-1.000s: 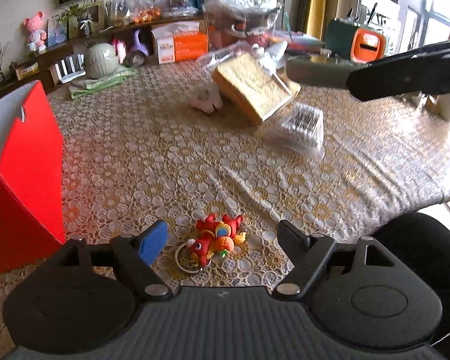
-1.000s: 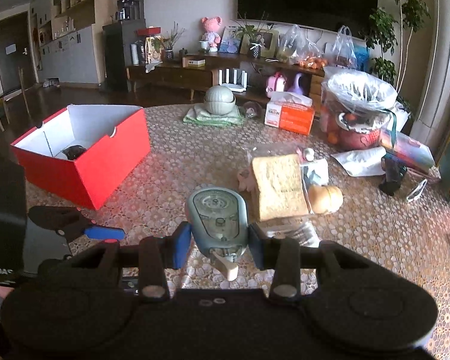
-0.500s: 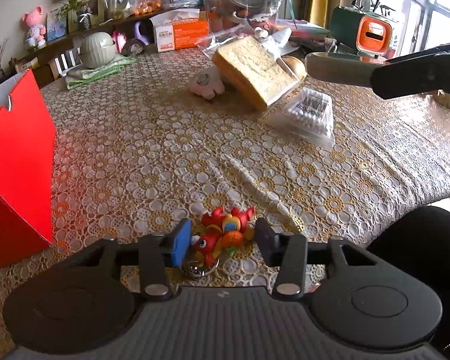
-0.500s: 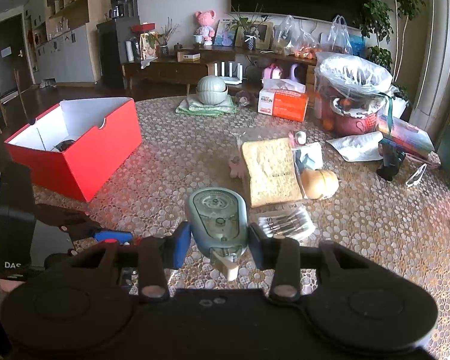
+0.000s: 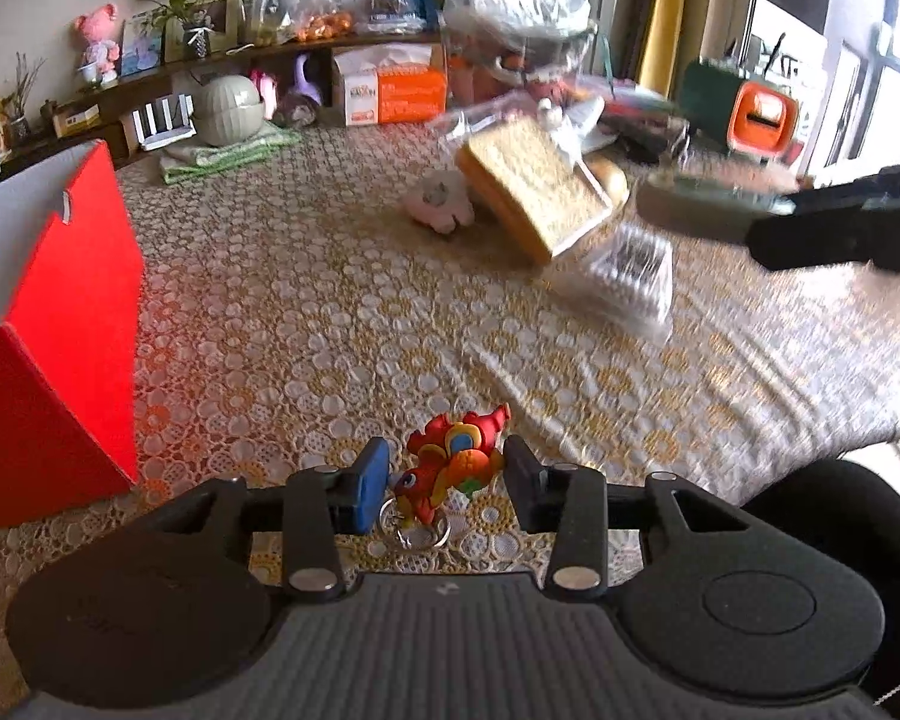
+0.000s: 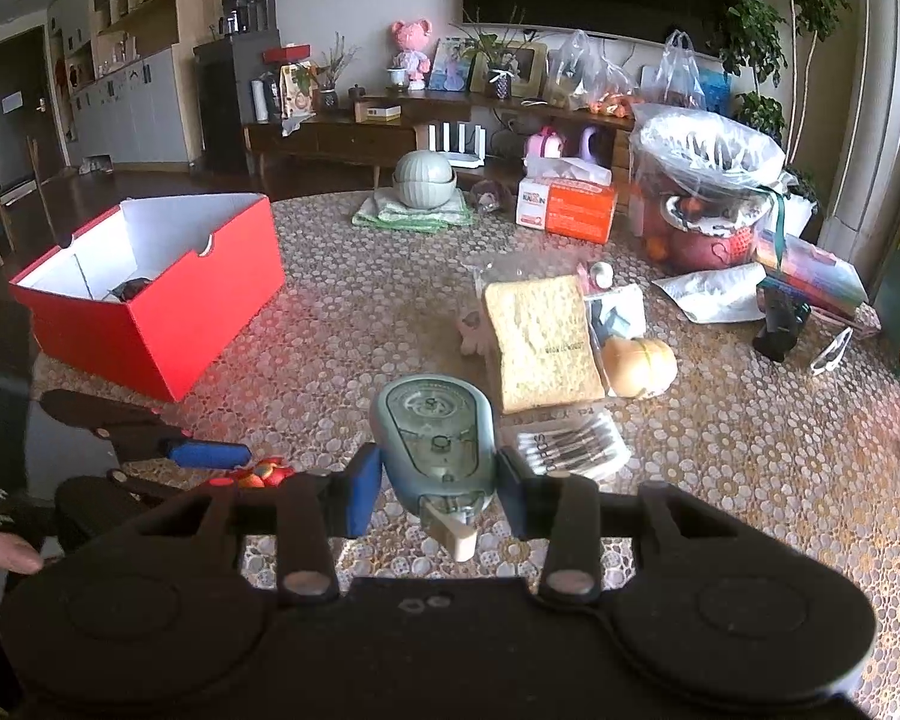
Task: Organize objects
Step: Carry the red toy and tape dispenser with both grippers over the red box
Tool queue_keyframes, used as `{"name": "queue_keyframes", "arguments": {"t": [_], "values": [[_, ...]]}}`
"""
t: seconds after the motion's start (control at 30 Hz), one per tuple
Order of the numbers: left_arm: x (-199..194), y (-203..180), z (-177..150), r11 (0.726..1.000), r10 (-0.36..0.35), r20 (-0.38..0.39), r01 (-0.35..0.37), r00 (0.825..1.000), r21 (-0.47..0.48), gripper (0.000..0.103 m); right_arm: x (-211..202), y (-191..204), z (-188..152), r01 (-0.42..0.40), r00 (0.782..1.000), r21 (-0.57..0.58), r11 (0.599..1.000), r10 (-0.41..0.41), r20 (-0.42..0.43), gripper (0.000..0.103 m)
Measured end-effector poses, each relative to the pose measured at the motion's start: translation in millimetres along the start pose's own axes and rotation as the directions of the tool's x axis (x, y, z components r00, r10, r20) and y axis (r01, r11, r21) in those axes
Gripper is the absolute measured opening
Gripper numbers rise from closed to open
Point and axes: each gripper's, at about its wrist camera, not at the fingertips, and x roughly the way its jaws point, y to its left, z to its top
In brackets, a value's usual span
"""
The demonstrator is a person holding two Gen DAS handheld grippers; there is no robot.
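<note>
**Two grippers, one toy keychain, one tape dispenser, one red box**

Jaws of the left gripper (image 5: 444, 483) stand on either side of a small red dragon keychain (image 5: 453, 465), close in but with a sliver of gap visible on each side, so it cannot be told whether they have taken hold yet. The toy's long axis runs slantwise across the gap, head and metal ring toward the camera, tail pointing away and to the right. It appears to lie on the lace-covered bench (image 5: 306, 312), just in front of the gripper body.

Jaws of the right gripper (image 6: 439, 489) are clamped on a grey-green correction tape dispenser (image 6: 435, 438), held above the bench with its rounded end pointing away and its pale tip toward the camera.

An open red box (image 6: 168, 306) sits to the left of both grippers; the left one is nearer to it. Judging by the task, both held things probably belong there, so the coming move would be leftward.

Counted on the bench: one keychain, one dispenser, one red box with one dark item inside, one bagged loaf of sliced bread (image 6: 540, 336), one clear packet of cotton swabs (image 6: 570, 450), one round bun (image 6: 639, 360), one small pink plush (image 5: 441, 201), one orange tissue box (image 6: 567, 210).
</note>
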Motion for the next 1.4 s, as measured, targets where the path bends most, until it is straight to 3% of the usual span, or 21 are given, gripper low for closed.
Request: {"name": "queue_keyframes", "arguments": {"t": [0.37, 0.77, 1.03, 1.4], "values": [[-58, 20, 27, 0.999, -0.007, 0.093, 0.010, 0.996, -0.032, 0.040, -9, 25, 28, -0.033, 0.998, -0.058, 0.998, 0.036, 0.042, 0.041], [-112, 89, 40, 0.992, 0.105, 0.155, -0.092, 0.982, -0.088, 0.040, 4, 85, 81, -0.108, 0.987, -0.186, 0.977, 0.128, 0.099, 0.041], [-125, 146, 38, 0.972, 0.215, 0.139, -0.198, 0.967, -0.126, 0.040, 35, 137, 112, -0.185, 0.974, -0.237, 0.954, 0.210, 0.088, 0.041], [-117, 217, 43, 0.940, 0.318, 0.082, -0.302, 0.945, -0.160, 0.040, 89, 199, 136, -0.225, 0.970, -0.298, 0.928, 0.241, 0.021, 0.041]]}}
